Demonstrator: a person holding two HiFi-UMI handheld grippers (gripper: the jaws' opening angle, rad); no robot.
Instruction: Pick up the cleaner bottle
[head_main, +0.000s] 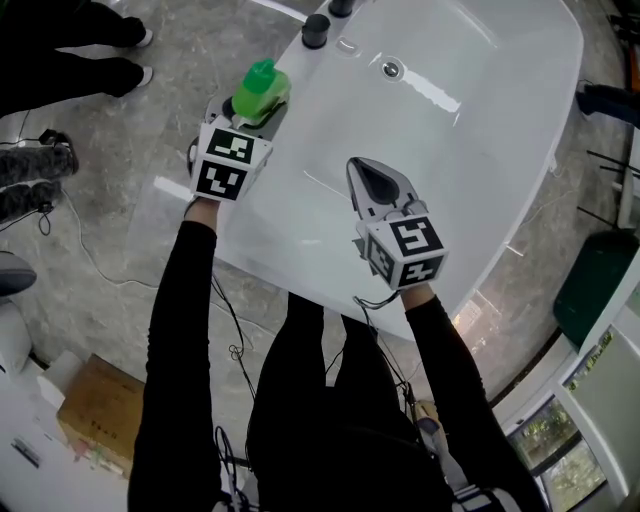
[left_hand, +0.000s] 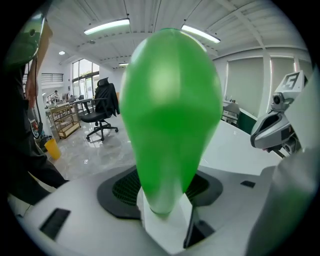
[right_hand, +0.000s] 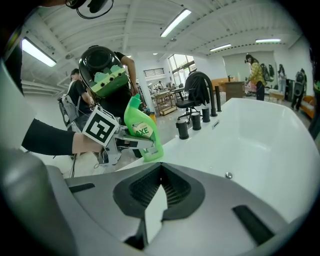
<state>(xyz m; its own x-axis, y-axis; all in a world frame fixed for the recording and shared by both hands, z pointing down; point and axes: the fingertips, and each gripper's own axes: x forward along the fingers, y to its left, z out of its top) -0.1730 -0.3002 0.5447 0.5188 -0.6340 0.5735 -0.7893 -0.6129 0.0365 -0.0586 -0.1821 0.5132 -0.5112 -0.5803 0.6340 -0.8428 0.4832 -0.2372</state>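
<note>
1 step looks done, with the left claw (head_main: 256, 116) grasping the green cleaner bottle (head_main: 262, 88) at the bathtub (head_main: 480, 130) rim; the lift seems left, and the right claw (head_main: 361, 172) is clenched empty.

Left tool (left_hand: 165, 212) clamped on green cleaner bottle (left_hand: 170, 110), office chair (left_hand: 102, 112) behind

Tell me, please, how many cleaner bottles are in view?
1: the green cleaner bottle, at the bathtub's rim, gripped in the left claw. No other shows.
</note>
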